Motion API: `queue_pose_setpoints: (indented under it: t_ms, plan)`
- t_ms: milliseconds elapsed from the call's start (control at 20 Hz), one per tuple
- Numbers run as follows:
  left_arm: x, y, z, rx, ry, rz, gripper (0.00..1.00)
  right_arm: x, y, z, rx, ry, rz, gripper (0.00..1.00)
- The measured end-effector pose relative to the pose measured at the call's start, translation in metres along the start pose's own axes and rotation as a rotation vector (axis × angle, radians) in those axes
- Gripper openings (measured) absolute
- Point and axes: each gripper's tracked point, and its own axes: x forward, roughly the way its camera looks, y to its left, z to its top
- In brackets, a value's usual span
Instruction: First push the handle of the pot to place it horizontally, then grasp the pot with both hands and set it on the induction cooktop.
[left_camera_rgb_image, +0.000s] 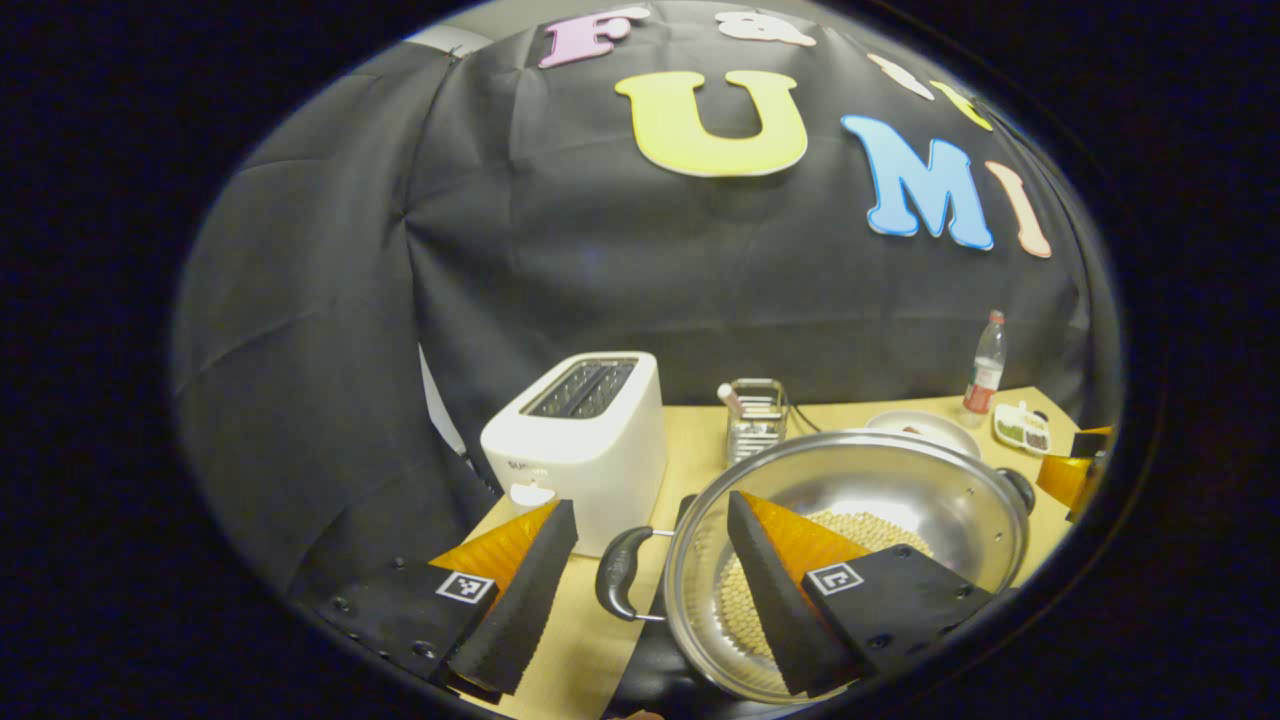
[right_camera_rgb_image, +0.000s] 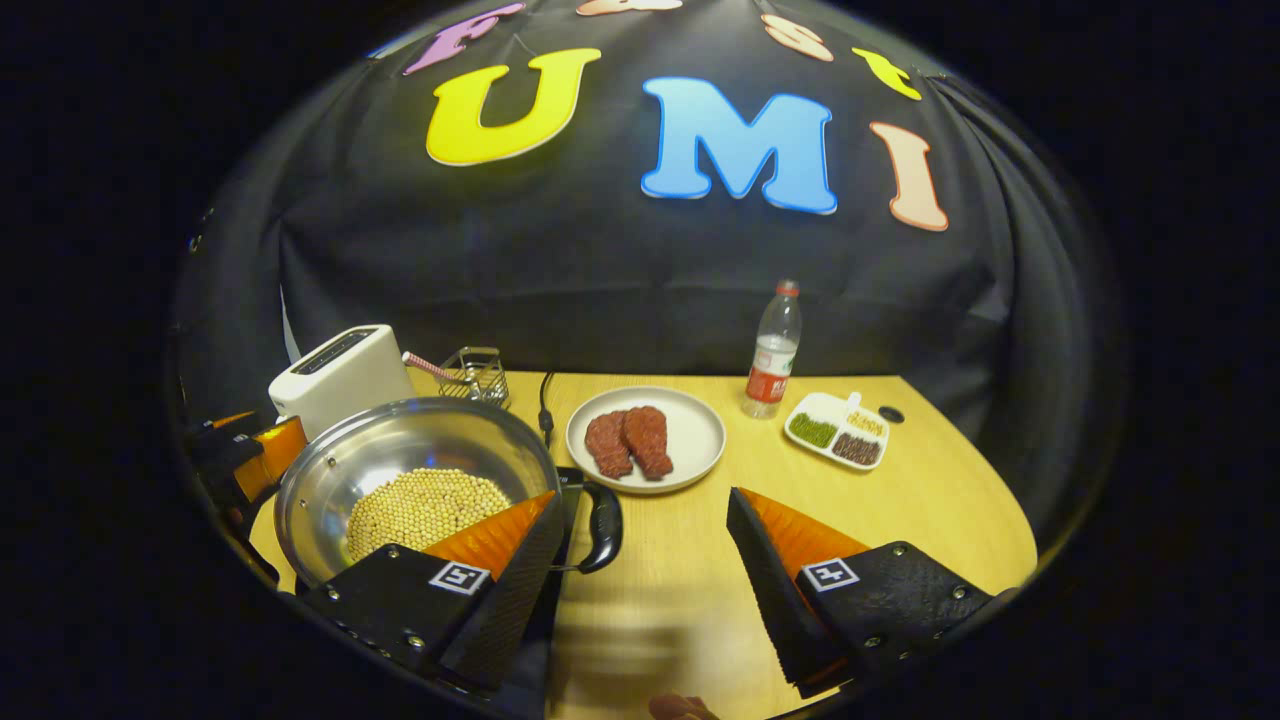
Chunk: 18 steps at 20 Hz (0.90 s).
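1. From the left gripper view, the black cloth wall (left_camera_rgb_image: 600, 260) fills everything behind the wooden table (left_camera_rgb_image: 690, 430).
2. At ten o'clock from the pot a white toaster (left_camera_rgb_image: 580, 440) stands on the table; a small wire rack (left_camera_rgb_image: 755, 415) is at twelve.
3. The steel pot (left_camera_rgb_image: 900, 500), holding pale beans, sits on a dark surface at the table's near edge; I cannot tell whether that is the cooktop.
4. The left gripper (left_camera_rgb_image: 650, 580) is spread wide around the pot's left handle (left_camera_rgb_image: 620, 575): one finger is outside it and the other over the bowl, neither pressing.
5. In the right gripper view, the pot (right_camera_rgb_image: 400, 470) lies at nine o'clock on the table (right_camera_rgb_image: 950, 500).
6. The right gripper (right_camera_rgb_image: 645, 570) gapes too, one finger by the pot's rim, beside the right handle (right_camera_rgb_image: 600, 525), the other over bare wood.
7. At twelve o'clock a plate of meat (right_camera_rgb_image: 645, 440) rests; a water bottle (right_camera_rgb_image: 775, 355) and a divided dish (right_camera_rgb_image: 838, 430) stand near one o'clock.
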Motion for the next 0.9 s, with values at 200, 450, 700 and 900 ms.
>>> queue_pose_setpoints:
  t_ms: [200,450,700,900]
  plan:
    - [-0.046,-0.041,0.048,-0.005,-0.109,-0.017,0.98,-0.041,-0.04,0.028,-0.056,-0.132,0.006,0.98]
    - [-0.132,-0.109,0.104,-0.028,-0.235,-0.073,0.98,-0.096,-0.097,0.042,-0.084,-0.225,-0.009,0.98]
    - [-0.215,-0.168,0.131,-0.026,-0.316,-0.109,0.97,-0.156,-0.156,0.051,-0.079,-0.296,-0.03,0.98]
    - [-0.282,-0.204,0.133,-0.029,-0.364,-0.106,0.97,-0.201,-0.192,0.047,-0.073,-0.356,-0.013,0.98]
